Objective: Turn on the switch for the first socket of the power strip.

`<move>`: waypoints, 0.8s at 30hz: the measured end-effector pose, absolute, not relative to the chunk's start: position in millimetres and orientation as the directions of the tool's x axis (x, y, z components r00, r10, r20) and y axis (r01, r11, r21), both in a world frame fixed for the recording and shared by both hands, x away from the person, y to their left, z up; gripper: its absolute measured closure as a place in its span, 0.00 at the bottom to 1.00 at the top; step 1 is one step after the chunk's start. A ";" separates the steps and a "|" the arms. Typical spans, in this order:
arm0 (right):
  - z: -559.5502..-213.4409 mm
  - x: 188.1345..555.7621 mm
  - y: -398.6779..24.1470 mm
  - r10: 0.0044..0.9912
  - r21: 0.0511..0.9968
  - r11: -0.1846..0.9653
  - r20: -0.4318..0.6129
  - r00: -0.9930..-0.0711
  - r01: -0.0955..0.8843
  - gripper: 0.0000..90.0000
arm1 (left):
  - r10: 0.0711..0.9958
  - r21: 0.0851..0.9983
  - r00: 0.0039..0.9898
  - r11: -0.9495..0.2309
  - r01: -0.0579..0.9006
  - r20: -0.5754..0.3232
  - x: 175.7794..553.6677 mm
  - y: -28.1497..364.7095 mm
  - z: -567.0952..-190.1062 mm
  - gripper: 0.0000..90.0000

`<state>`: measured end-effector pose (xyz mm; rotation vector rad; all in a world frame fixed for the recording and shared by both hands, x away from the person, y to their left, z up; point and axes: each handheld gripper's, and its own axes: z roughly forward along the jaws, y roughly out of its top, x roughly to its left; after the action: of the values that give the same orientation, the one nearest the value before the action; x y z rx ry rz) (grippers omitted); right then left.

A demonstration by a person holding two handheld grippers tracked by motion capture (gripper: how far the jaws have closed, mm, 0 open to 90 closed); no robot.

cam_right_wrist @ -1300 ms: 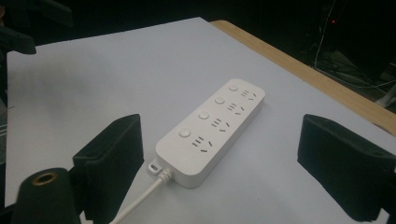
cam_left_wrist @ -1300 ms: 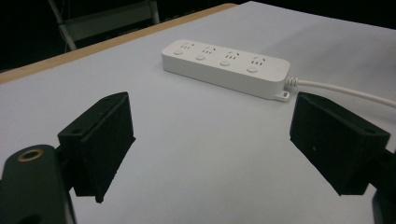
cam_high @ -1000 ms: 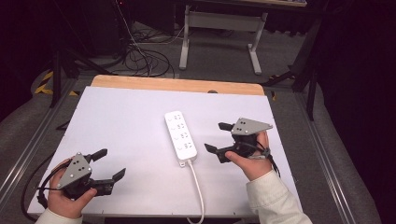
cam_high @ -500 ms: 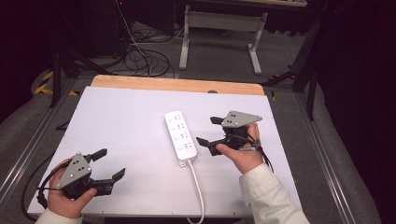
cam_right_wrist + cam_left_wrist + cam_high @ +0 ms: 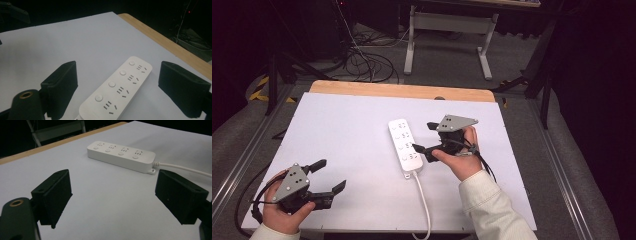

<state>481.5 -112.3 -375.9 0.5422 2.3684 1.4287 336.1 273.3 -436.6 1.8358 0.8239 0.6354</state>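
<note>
High view shows the right claw with its jaws spread wide and nothing between them, held just beside the right edge of the power strip, its tips reaching over that edge. Right gripper view looks along this claw: the power strip lies on the bench between and beyond its two jaws, four sockets and four round buttons facing up. The left claw sits well apart from the strip, at the near left corner of the bench, also wide open and empty. Left gripper view has the strip ahead of that claw, its white cord trailing off to the right.
</note>
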 end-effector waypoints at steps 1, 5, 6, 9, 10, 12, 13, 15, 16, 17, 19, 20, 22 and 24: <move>-376.6 482.2 -111.0 0.476 0.893 0.425 -0.082 -0.876 0.147 0.19 | 0.773 0.925 0.631 -0.281 0.257 0.060 336.2 273.3 -436.7 0.16; -379.1 485.1 -106.4 0.516 0.910 0.384 -0.069 -0.854 0.159 0.22 | 0.776 0.924 0.628 -0.279 0.263 0.056 336.5 273.2 -437.2 0.16; -379.5 485.8 -105.7 0.524 0.913 0.373 -0.057 -0.850 0.169 0.26 | 0.777 0.924 0.627 -0.279 0.263 0.056 336.4 273.2 -437.2 0.16; -379.8 486.6 -104.7 0.521 0.905 0.391 -0.070 -0.851 0.165 0.40 | 0.778 0.925 0.626 -0.275 0.263 0.053 336.3 273.1 -437.1 0.16; -379.7 486.7 -104.4 0.510 0.903 0.398 -0.074 -0.857 0.159 0.49 | 0.778 0.925 0.626 -0.275 0.263 0.053 336.3 273.1 -437.1 0.16; -379.1 487.1 -103.7 0.499 0.893 0.427 -0.100 -0.861 0.144 0.63 | 0.776 0.924 0.629 -0.278 0.263 0.055 336.5 273.1 -437.3 0.16; -379.0 487.4 -103.0 0.488 0.885 0.444 -0.103 -0.867 0.144 0.70 | 0.776 0.924 0.629 -0.273 0.267 0.048 336.3 272.6 -437.6 0.16; -380.6 488.8 -99.9 0.475 0.889 0.433 -0.083 -0.876 0.150 0.73 | 0.775 0.924 0.630 -0.273 0.268 0.047 336.2 272.3 -437.9 0.16; -381.3 489.5 -98.2 0.473 0.888 0.435 -0.083 -0.877 0.150 0.75 | 0.775 0.924 0.630 -0.273 0.268 0.047 336.2 272.3 -437.9 0.16; -381.3 489.5 -98.2 0.473 0.888 0.435 -0.083 -0.877 0.150 0.75 | 0.775 0.924 0.631 -0.273 0.267 0.047 336.2 272.3 -437.9 0.16; -384.6 490.9 -92.9 0.472 0.875 0.428 -0.003 -0.882 0.226 0.82 | 0.776 0.925 0.629 -0.271 0.268 0.045 336.3 272.5 -438.0 0.17; -385.6 491.5 -91.6 0.473 0.871 0.435 -0.005 -0.881 0.228 0.86 | 0.776 0.925 0.629 -0.271 0.266 0.047 336.4 272.9 -438.0 0.16; -387.8 492.7 -89.4 0.470 0.862 0.448 -0.002 -0.882 0.237 0.92 | 0.776 0.925 0.628 -0.272 0.265 0.048 336.4 272.9 -438.0 0.17; -389.9 493.6 -87.2 0.470 0.855 0.461 -0.007 -0.883 0.238 0.97 | 0.776 0.925 0.628 -0.271 0.266 0.047 336.4 272.9 -438.0 0.17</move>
<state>493.6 -87.2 -389.9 0.6112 2.4691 1.3873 336.4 272.9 -438.0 1.8286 0.8370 0.6250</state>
